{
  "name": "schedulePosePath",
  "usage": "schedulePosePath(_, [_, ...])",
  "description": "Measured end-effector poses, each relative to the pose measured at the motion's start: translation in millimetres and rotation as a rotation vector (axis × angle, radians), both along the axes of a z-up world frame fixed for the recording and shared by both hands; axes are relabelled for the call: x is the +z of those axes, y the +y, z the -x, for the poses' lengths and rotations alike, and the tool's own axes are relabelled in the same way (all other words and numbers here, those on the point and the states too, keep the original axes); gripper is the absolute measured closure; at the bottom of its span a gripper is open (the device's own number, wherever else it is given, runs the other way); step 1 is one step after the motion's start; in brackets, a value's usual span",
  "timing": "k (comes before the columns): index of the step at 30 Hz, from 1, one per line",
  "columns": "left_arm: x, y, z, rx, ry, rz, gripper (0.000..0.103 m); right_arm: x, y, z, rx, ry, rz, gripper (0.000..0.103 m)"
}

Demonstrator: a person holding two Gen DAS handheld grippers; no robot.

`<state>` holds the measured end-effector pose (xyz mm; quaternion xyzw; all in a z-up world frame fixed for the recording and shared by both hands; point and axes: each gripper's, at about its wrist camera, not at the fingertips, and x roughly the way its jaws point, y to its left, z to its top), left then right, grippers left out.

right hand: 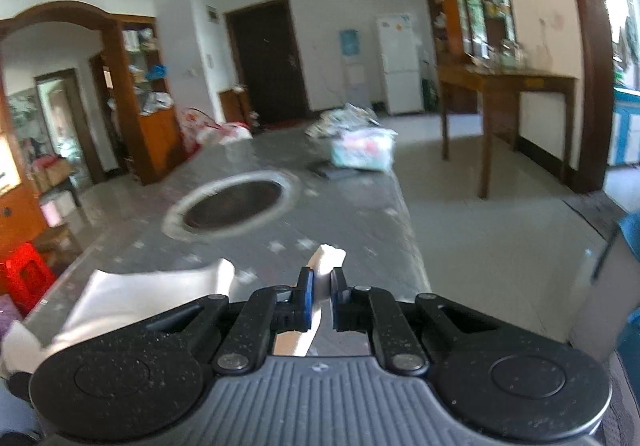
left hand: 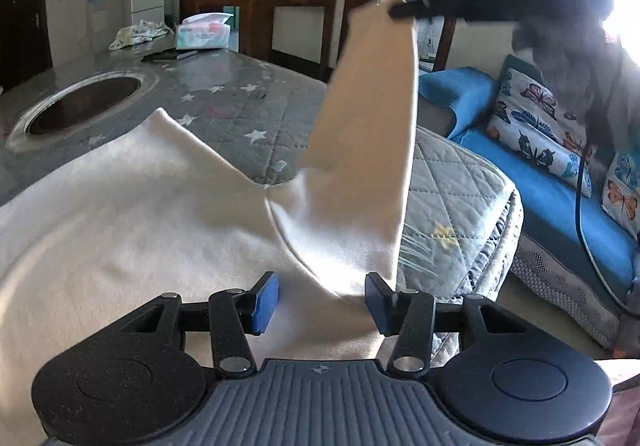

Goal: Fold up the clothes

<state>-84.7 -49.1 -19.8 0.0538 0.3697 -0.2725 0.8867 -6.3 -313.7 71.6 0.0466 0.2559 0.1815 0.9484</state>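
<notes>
Clearly the right gripper (right hand: pixel 321 283) has its jaws clamped on the cuff of the sleeve (left hand: pixel 368 117), which hangs taut and raised above the table (left hand: pixel 240 85), presumably so it can be swung across the body; the rest of the white garment (left hand: pixel 132 213) lies spread flat on the near end of that table. Meanwhile the left gripper (left hand: pixel 322 300) hovers at the shoulder seam, jaws roughly half open and gripping nothing; likely it is there to pin the fold line, a judgement only.
</notes>
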Motion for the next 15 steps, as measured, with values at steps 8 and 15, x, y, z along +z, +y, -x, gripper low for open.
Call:
schedulePosePath(8, [26.6,58.3,8.4,0.147,-0.039,0.121,0.051,46.3,50.2,15.3,0.204,-0.054,-0.003,0.096])
schedulePosePath(15, [33.0,132.5,27.4,0.377,-0.055,0.182,0.05,52.4,130.6,25.7,0.459,-0.042,0.026,0.096])
